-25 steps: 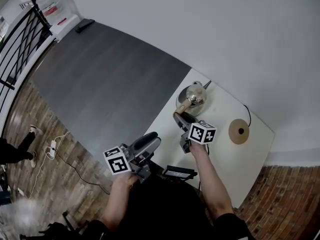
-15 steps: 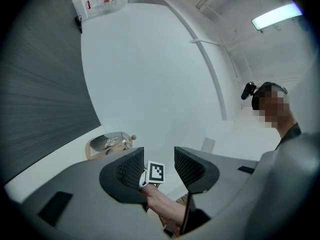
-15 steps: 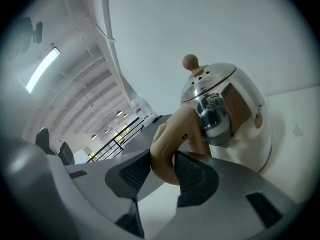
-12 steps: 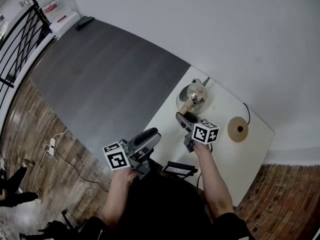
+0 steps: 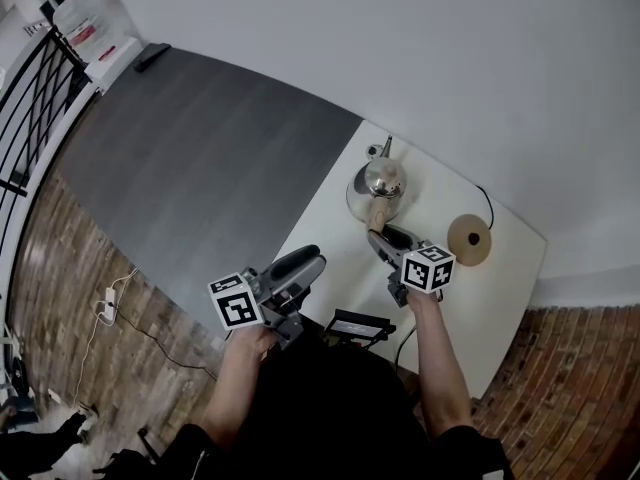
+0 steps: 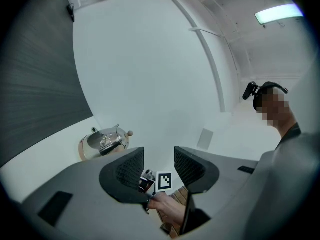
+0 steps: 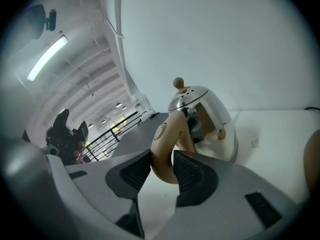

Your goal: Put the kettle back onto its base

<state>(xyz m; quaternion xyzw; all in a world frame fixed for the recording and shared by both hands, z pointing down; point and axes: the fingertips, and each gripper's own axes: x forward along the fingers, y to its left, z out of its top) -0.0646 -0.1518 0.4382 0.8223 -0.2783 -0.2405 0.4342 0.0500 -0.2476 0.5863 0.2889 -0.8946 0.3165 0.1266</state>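
right tool [image 7: 162,170] clamping tan handle [image 7: 167,134] of steel kettle [image 5: 378,178], likely readying carry. kettle showing at far corner of desk [image 5: 455,313], well apart from round corded base [image 5: 469,239]. left tool [image 6: 159,166] hanging open, empty, off desk, leaving path free.

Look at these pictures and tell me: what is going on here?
A person holds a two-jaw gripper in each hand at a white table. The right gripper is shut on the tan handle of the steel kettle. The round base lies on the table apart from the kettle, so the kettle is not yet on it. The left gripper is open and empty, held off to the side.
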